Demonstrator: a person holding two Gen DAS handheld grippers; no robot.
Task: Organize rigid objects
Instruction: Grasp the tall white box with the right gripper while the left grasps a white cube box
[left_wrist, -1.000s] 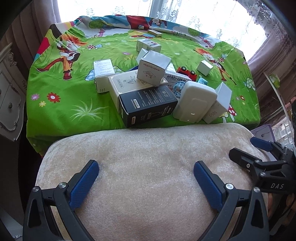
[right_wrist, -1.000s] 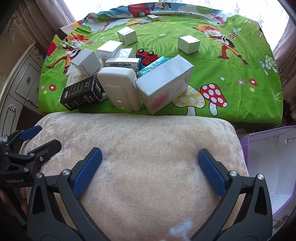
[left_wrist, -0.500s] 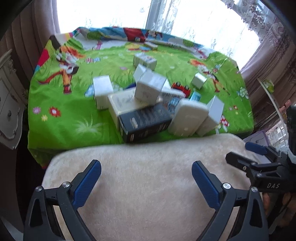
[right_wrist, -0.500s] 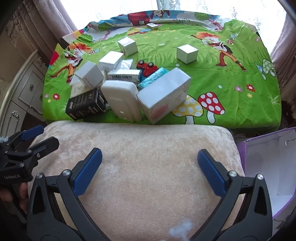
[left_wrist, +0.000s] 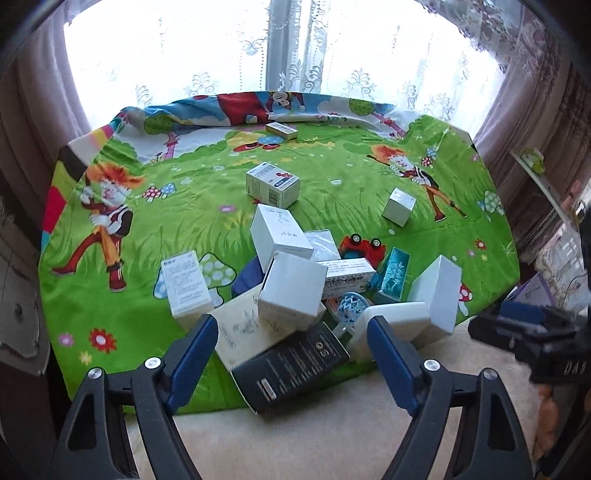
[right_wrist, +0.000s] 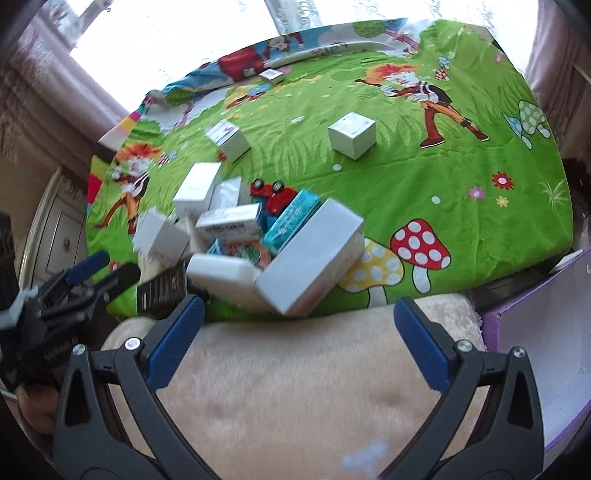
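A heap of boxes lies at the near edge of the green cartoon cloth (left_wrist: 147, 236): a black box (left_wrist: 291, 369), a cream box (left_wrist: 243, 328), a white cube box (left_wrist: 291, 291), a white rounded case (left_wrist: 391, 325), a tall white box (right_wrist: 310, 254) and a red toy car (left_wrist: 362, 247). My left gripper (left_wrist: 291, 354) is open and empty, just short of the black box. My right gripper (right_wrist: 295, 332) is open and empty, just before the tall white box and over the beige cushion (right_wrist: 295, 387).
Loose boxes stand further back: a printed one (left_wrist: 273, 184), a small white cube (right_wrist: 352, 134), a flat one (left_wrist: 281, 130) at the far edge, and a labelled box (left_wrist: 184, 284) at left. An open purple box (right_wrist: 546, 354) sits right of the cushion. A white cabinet (right_wrist: 55, 232) stands left.
Both grippers have moved forward from over the cushion toward the heap of boxes and tilted up. Both stay open and empty. No box has moved.
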